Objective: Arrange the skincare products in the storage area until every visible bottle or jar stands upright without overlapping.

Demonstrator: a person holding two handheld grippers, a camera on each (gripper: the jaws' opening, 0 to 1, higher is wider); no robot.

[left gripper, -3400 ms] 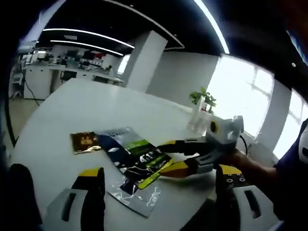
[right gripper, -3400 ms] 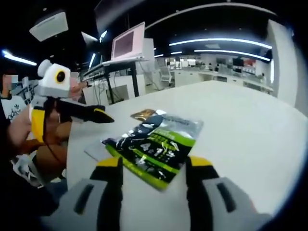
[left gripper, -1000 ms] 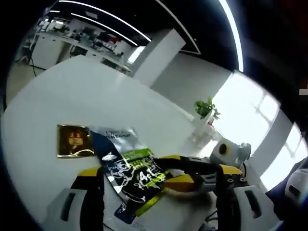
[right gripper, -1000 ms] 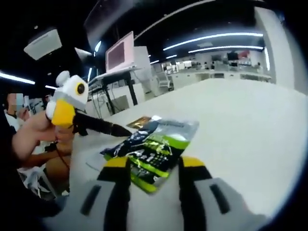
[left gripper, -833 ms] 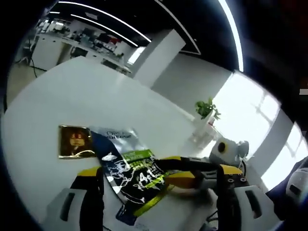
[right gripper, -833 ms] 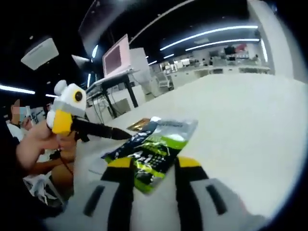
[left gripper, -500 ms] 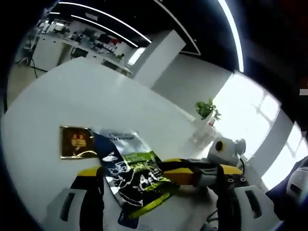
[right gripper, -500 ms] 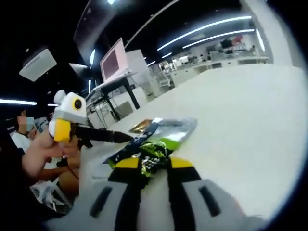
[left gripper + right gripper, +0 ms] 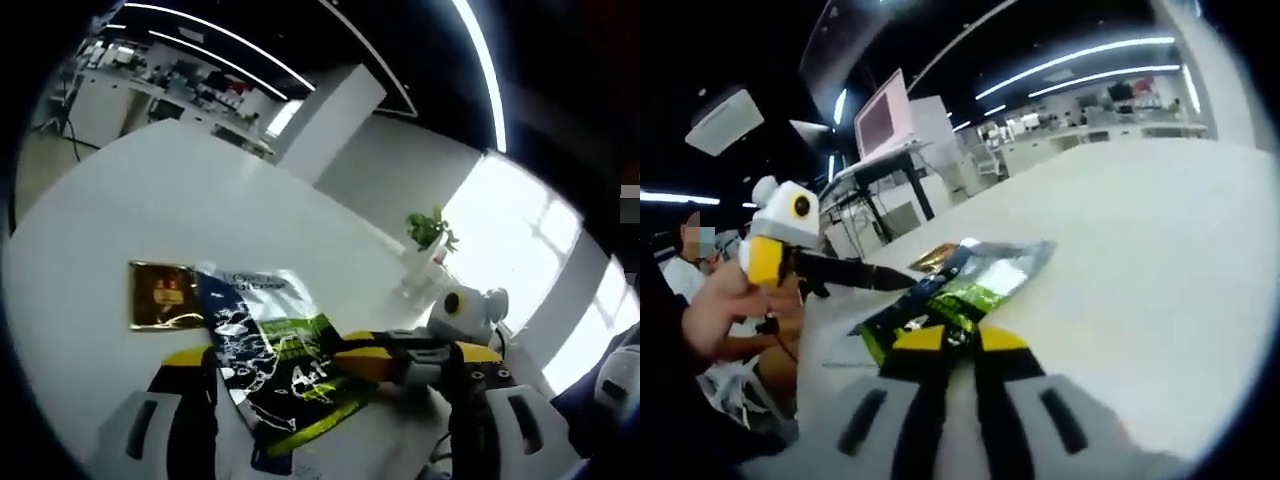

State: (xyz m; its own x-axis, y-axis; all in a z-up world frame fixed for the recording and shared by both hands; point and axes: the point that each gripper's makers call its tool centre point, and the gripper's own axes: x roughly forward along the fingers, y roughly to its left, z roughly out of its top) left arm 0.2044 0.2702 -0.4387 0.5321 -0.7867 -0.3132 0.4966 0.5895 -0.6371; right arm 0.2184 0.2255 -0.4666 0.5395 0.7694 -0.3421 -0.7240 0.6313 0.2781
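My right gripper (image 9: 952, 345) is clamped on the green-and-black glossy foil sachet (image 9: 940, 300) at frame centre. My left gripper (image 9: 330, 385), jaws apart, hovers over the white table (image 9: 150, 200), a small gold square packet (image 9: 160, 295) left of centre.

green-black pouch (image 9: 285, 375): lower edge hidden behind left gripper (image 9: 330, 420), print too blurred to read | silver-blue pouch (image 9: 255, 290): mostly covered by green-black pouch | gold sachet (image 9: 163, 295): label too small | worktop (image 9: 1140, 250): cut off by frame edge.
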